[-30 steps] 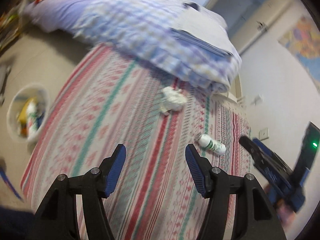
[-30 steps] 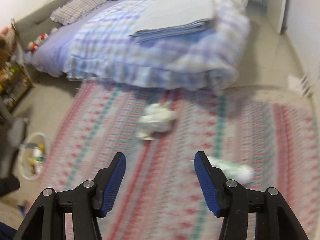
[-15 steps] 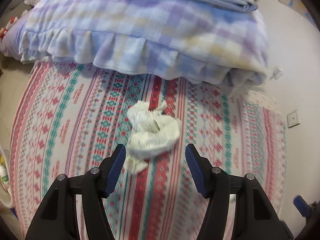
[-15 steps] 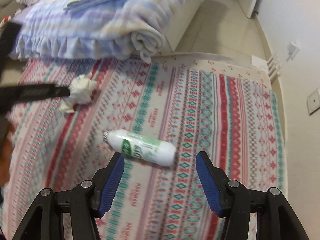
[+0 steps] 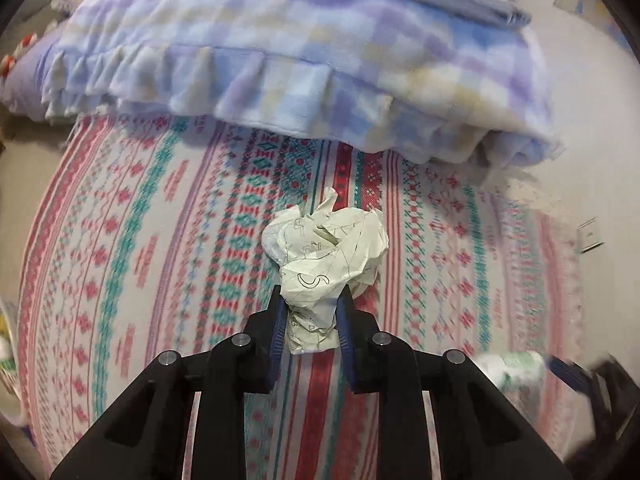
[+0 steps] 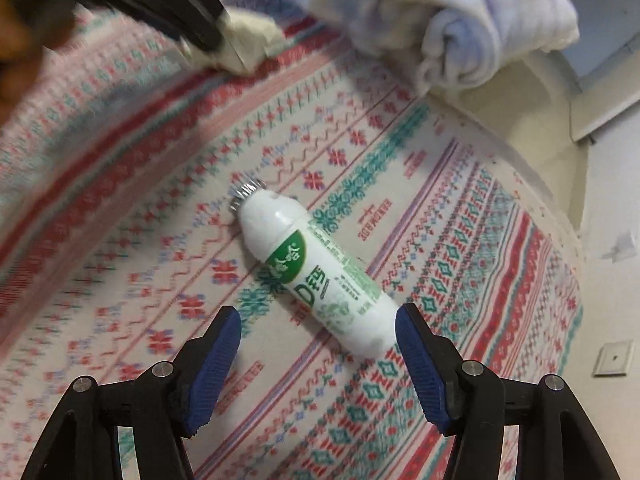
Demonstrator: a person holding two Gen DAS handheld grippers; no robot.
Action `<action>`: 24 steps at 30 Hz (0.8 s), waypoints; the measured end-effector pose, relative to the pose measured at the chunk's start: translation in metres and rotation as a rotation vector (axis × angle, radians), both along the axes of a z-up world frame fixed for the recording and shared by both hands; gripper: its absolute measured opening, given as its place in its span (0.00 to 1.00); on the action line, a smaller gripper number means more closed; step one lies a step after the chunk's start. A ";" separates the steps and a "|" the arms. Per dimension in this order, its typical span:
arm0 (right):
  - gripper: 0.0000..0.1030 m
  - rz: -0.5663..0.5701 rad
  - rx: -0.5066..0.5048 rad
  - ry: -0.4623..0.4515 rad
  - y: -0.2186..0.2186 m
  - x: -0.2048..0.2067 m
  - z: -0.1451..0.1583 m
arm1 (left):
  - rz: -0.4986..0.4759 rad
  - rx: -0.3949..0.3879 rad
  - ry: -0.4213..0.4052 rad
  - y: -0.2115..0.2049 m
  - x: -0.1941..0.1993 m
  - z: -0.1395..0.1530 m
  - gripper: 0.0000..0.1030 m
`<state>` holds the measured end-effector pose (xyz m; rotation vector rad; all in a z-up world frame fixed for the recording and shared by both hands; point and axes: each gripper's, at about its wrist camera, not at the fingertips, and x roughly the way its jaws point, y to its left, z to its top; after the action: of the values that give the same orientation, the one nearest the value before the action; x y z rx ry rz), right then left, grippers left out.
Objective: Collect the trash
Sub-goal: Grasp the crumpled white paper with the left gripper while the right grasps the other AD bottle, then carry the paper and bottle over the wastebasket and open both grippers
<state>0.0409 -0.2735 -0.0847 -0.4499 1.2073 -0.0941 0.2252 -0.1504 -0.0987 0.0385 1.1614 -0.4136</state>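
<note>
Left gripper (image 5: 311, 312), low centre of its frame: your jaws are clamped on the lower end of the crumpled paper (image 5: 326, 252), which bulges out above the pads. Whether it has left the rug (image 5: 132, 264) cannot be told from this view.

Right gripper (image 6: 318, 330), bottom of its frame: jaws spread wide, nothing between them. The white bottle (image 6: 310, 268) lies on its side on the rug just ahead, base near your right pad, foil-rimmed mouth pointing toward the upper left.

Farther out, the checked blanket (image 5: 304, 60) hangs over the rug's far edge across the top of the left frame.

Judged step: paper secured, bottle grasp pending. Next move likely calls for you to bring the right jaws down astride the bottle's body, across its long axis, and close firmly; it is round and may roll. No bin shows in either view.
</note>
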 end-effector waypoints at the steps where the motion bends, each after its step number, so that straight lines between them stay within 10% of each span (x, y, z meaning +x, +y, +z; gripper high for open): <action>1: 0.66 -0.002 -0.001 0.007 -0.001 0.002 -0.002 | 0.004 -0.014 0.013 0.009 -0.004 0.003 0.25; 10: 0.67 0.052 -0.140 0.035 0.005 0.027 -0.029 | 0.001 0.029 0.014 0.084 -0.046 0.052 0.25; 15: 0.43 0.040 -0.068 0.084 0.013 0.035 -0.027 | 0.009 0.049 -0.001 0.130 -0.064 0.070 0.25; 24: 0.41 -0.004 0.161 -0.064 0.062 0.042 0.039 | 0.147 -0.018 0.006 0.220 -0.061 0.062 0.25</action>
<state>0.0828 -0.2117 -0.0456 -0.3008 1.1429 -0.0144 0.1647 0.0697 -0.0370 -0.0640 1.1585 -0.2944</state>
